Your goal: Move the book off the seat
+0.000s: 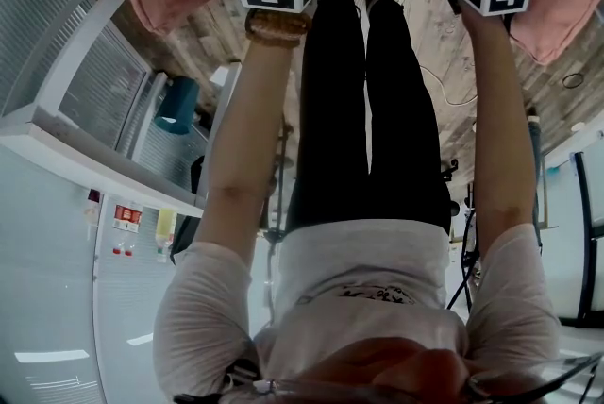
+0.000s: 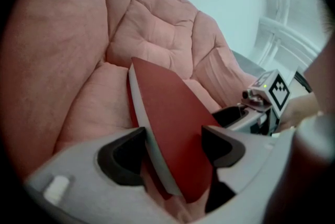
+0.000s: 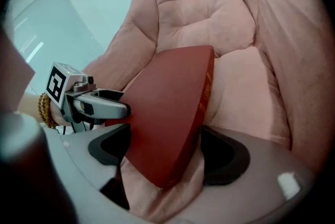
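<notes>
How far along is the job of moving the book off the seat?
Done: the left gripper and right gripper each straddle the book with their fingers. In hand: the grip; the fingers stand wide and do not seem to clamp yet. Left: close, lift the book, which leans on the seat, and set it elsewhere.

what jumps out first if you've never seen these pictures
A red book propped on edge in a plump pink seat. The left claw and the right claw straddle it from opposite ends, jaws wide apart.
</notes>
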